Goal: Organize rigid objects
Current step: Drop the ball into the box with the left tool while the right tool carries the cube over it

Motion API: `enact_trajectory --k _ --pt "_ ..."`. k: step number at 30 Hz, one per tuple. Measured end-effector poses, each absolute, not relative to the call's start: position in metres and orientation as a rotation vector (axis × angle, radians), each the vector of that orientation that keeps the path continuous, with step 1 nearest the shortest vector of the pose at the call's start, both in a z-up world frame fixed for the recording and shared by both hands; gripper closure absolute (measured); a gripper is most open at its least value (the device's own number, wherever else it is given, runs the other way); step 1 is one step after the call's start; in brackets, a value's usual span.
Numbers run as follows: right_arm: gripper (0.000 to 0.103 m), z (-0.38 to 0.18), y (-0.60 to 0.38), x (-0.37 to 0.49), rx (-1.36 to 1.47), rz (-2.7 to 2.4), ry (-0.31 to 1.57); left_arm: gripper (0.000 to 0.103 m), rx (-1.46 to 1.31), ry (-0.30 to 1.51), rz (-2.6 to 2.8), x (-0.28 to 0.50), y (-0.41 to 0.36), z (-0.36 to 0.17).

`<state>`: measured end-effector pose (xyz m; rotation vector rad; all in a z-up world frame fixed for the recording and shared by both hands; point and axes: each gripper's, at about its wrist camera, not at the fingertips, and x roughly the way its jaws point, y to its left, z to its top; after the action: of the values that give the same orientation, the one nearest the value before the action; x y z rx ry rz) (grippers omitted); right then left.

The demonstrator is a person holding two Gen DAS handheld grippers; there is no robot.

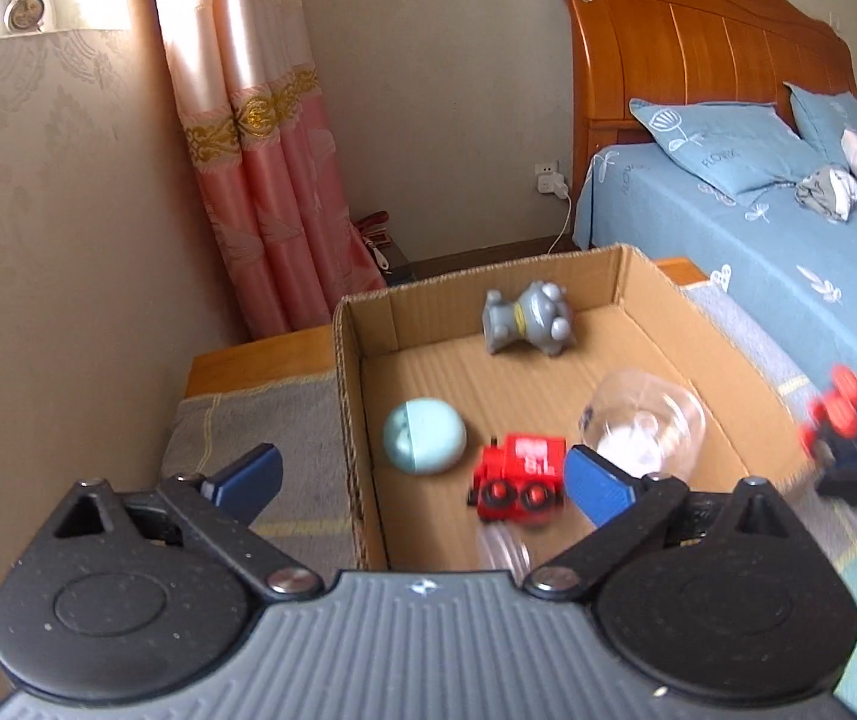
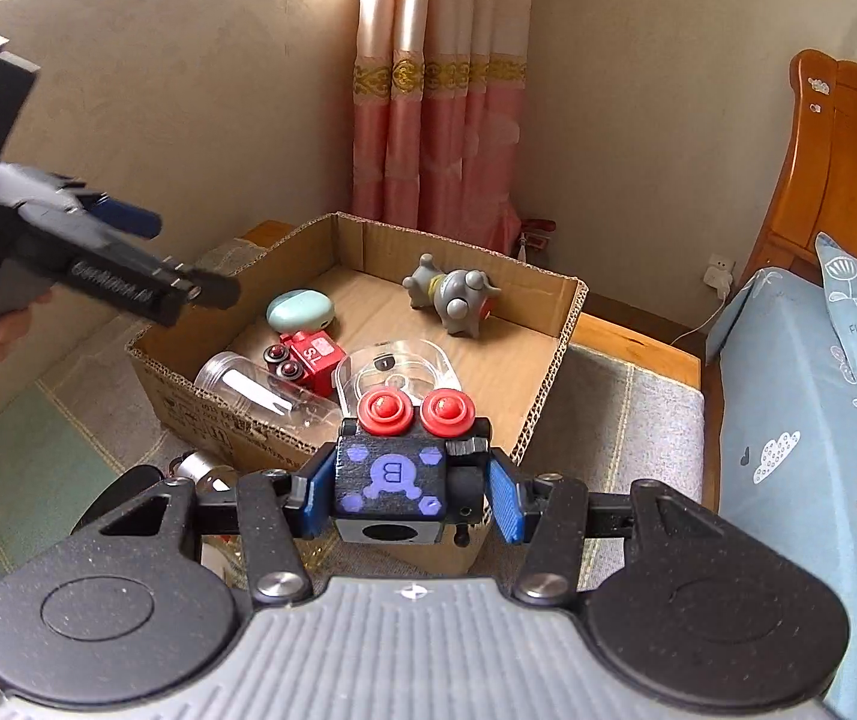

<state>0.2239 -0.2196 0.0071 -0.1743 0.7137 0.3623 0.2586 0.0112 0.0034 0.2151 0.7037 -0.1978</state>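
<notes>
Toy train car (image 2: pixel 395 483), black with lilac markings and two red wheels on top, sits clamped between the blue pads of the right hand-held gripper (image 2: pixel 410 495), just outside the near wall of the cardboard box (image 2: pixel 548 378). That wall's cut edge runs right in front of the toy. Inside the box lie a red toy locomotive (image 1: pixel 518 477), a pale teal rounded case (image 1: pixel 424 435), a grey animal figure (image 1: pixel 527 318) near the far wall, and two clear plastic containers (image 2: pixel 260 390), one along the near wall, the other on its side in the middle. Bare cardboard floor shows between the grey figure and the rest. The left hand-held gripper (image 1: pixel 422 480) hangs over the box's left edge, its jaws spread wide with nothing between the pads; one finger is outside the wall, the other above the floor beside the red locomotive. The box rests on a grey rug-covered bench (image 2: pixel 638 420), with a blue-sheeted bed (image 1: pixel 758 252) close on the right.
</notes>
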Motion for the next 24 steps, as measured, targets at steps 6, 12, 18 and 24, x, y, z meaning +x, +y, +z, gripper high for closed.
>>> enact_trajectory --k 6,12,18,24 --pt "0.047 0.009 -0.217 0.265 -0.171 0.342 0.739 0.003 0.164 0.675 -0.127 0.204 0.027 -0.001" --pt "0.047 0.008 -0.218 0.315 -0.128 0.319 0.788 0.003 0.139 0.681 -0.024 0.168 0.045 -0.014" --pt "0.047 0.006 -0.21 0.356 -0.107 0.299 0.813 0.003 0.086 0.726 0.002 0.156 0.059 -0.025" --pt "0.023 -0.005 -0.2 0.378 -0.146 0.236 0.818 0.003 0.074 0.717 0.017 0.148 0.064 -0.026"
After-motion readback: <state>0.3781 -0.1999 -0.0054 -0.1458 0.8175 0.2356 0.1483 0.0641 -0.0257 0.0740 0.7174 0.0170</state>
